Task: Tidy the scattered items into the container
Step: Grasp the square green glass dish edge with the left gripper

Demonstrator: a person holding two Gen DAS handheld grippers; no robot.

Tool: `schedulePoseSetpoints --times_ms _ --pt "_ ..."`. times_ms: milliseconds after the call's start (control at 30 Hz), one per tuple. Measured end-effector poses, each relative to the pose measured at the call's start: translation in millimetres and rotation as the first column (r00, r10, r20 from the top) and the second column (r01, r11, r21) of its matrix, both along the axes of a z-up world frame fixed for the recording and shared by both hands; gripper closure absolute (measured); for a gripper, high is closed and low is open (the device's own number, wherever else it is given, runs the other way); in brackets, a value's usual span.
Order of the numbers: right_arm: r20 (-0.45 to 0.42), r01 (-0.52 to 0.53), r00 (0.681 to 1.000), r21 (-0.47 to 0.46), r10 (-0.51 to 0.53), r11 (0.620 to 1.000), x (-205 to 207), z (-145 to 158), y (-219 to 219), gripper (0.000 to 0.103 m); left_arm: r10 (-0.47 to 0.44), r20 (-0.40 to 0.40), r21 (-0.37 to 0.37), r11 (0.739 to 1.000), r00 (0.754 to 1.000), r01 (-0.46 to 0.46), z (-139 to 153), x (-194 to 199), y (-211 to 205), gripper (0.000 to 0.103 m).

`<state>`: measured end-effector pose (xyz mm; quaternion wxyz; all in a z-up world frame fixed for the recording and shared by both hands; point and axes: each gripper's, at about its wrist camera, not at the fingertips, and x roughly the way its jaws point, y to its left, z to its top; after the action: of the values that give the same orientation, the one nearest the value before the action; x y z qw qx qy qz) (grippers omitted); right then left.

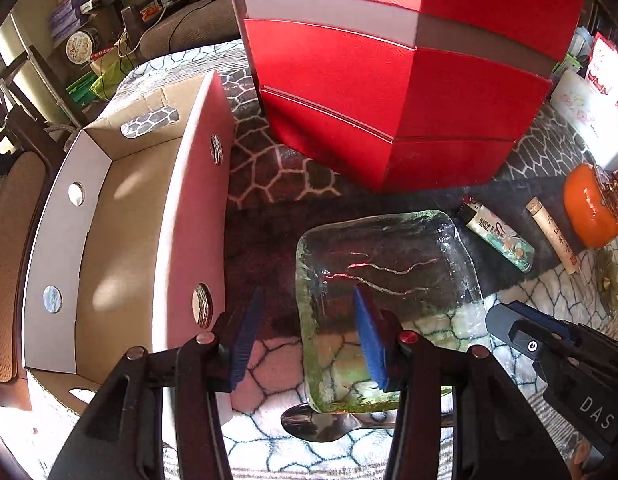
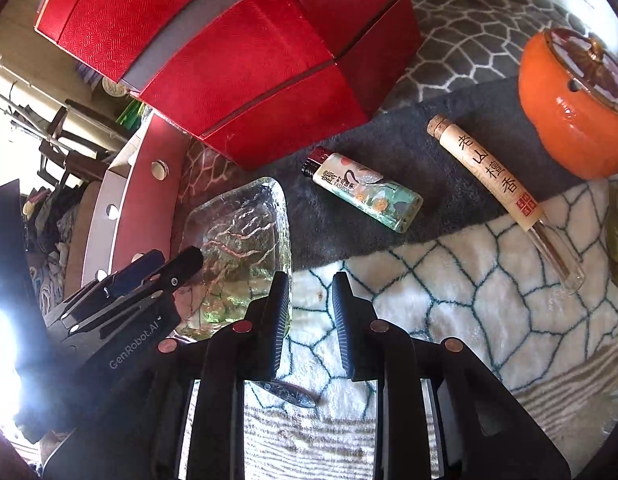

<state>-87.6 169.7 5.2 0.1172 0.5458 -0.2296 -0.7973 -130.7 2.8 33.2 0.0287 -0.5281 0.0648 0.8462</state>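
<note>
The left gripper is sitting with its blue-padded fingers partly spread, one pad hanging over the near-left corner of the glass dish and the other out over the rug, so the dish's left edge is lying between them. I can't tell if the pad over the glass is actually touching it. A metal spoon is poking out from under the dish's near edge.

The right gripper is holding its ribbed black fingers fairly narrow, with only the white patterned rug showing between them. Its left finger is sitting right at the dish's near-right corner; touching or just beside, hard to say. The spoon's bowl is peeking out lower down between the fingers.

Going outward: the lighter is lying on the dark grey strip of the rug just right of the dish, then the incense tube with its cork stopper, tilted, its clear glass end reaching onto the white part. The orange pumpkin-shaped pot is standing further right with its lid on.

The cardboard box is sitting open to the left of the dish, well apart from the lighter and tube. A big red box is standing behind everything.
</note>
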Motion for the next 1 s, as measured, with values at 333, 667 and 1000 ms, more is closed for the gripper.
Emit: schedulePoseSetpoints --times_ms 333,667,1000 --pt "-0.006 -0.059 0.998 -0.009 0.059 0.998 -8 -9 -16 0.095 0.011 0.002 0.020 1.000 1.000 -0.011 5 0 -2 0.056" --pt "-0.015 -0.050 0.999 0.042 0.051 0.998 18 14 12 0.096 0.016 -0.013 0.160 0.987 1.000 -0.014 21 23 -16 0.056" --pt "0.005 -0.043 0.999 0.209 0.043 0.977 34 22 35 0.101 -0.039 0.123 0.281 0.960 0.992 0.003 -13 27 20 0.056"
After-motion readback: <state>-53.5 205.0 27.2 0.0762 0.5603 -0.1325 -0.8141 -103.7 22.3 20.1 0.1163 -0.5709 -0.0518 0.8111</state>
